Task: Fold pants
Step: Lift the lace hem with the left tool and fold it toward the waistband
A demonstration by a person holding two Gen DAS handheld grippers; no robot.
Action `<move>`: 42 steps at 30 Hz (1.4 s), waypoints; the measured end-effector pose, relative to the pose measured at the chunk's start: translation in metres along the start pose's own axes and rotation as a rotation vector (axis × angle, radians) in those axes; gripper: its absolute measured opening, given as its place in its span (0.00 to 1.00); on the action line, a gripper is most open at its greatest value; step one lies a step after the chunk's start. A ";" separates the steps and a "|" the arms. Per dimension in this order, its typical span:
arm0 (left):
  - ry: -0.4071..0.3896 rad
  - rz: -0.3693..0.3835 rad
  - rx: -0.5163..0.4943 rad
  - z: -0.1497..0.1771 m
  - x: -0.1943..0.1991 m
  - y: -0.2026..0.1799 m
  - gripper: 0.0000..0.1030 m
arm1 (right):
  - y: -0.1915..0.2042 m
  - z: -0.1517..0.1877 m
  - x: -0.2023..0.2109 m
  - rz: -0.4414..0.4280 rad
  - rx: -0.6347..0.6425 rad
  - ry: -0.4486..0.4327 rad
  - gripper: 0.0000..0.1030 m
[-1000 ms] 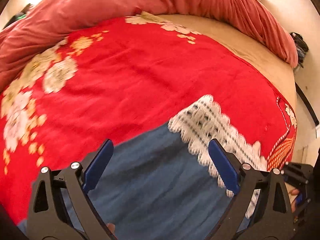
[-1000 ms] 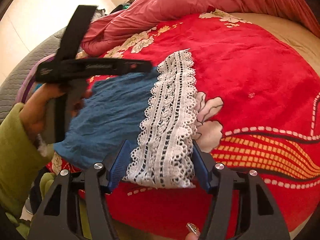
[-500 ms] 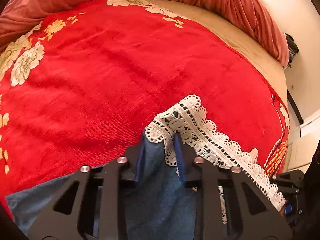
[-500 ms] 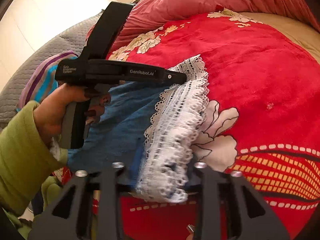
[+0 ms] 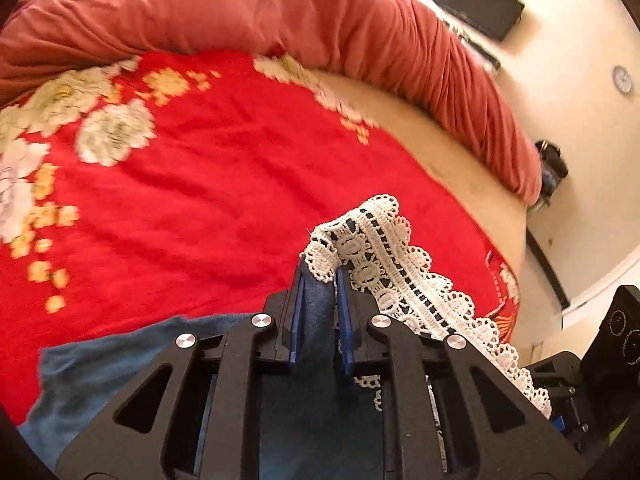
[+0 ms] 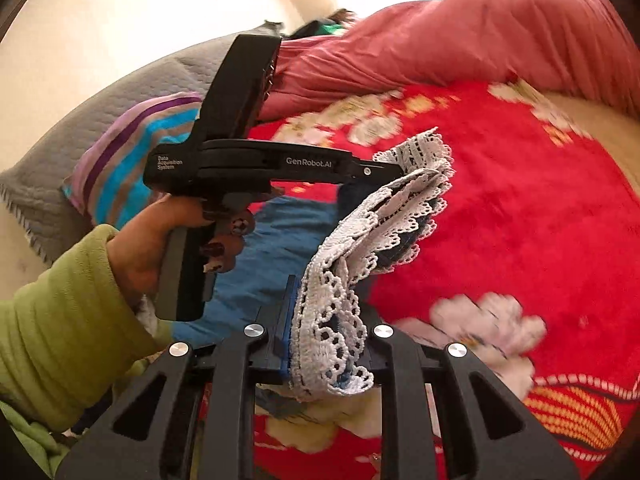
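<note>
Both jaws closing, clamped on pants' [image 6: 276,240] lace hem [image 6: 384,216] — left gripper [image 6: 394,169] reads "GenRobot.AI", "Data Acquisition System".

From my right gripper [image 6: 320,336] I look down its two black fingers, whose jaws are closing on a bunched white lace hem [image 6: 340,320] of the blue pants [image 6: 276,248]; the lace is pinched between the blue pads. Ahead and to the left, my left gripper [image 6: 394,170] comes in from the side, its tip clamped on the far corner of the same lace edge. A hand [image 6: 160,240] in a green sleeve [image 6: 68,320] holds its grip. The hem hangs between both tools, lifted off the red flowered blanket [image 6: 520,220]. Beyond lie a pink quilt [image 6: 460,40] and, far left, a striped pillow [image 6: 120,160].
</note>
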State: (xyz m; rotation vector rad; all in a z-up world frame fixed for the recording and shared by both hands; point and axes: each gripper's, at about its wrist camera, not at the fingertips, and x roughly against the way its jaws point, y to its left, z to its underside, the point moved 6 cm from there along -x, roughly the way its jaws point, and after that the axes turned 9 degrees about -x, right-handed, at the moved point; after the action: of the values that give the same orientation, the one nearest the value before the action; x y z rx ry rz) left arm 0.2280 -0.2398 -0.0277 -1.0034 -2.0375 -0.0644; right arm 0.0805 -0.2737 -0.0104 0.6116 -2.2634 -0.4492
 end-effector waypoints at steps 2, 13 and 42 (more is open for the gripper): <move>-0.032 0.002 0.028 0.003 0.015 0.009 0.08 | 0.018 -0.003 -0.005 -0.016 0.037 0.007 0.18; -0.127 -0.125 0.203 0.053 0.075 0.084 0.14 | 0.088 0.010 -0.068 -0.051 0.148 0.120 0.18; -0.277 -0.130 0.562 0.161 0.156 0.138 0.20 | 0.054 -0.040 -0.116 0.143 0.150 0.111 0.51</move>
State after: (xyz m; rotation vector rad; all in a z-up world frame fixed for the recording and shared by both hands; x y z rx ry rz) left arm 0.1633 0.0135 -0.0618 -0.5451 -2.1834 0.5769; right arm 0.1660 -0.1708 -0.0234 0.5313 -2.2291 -0.1718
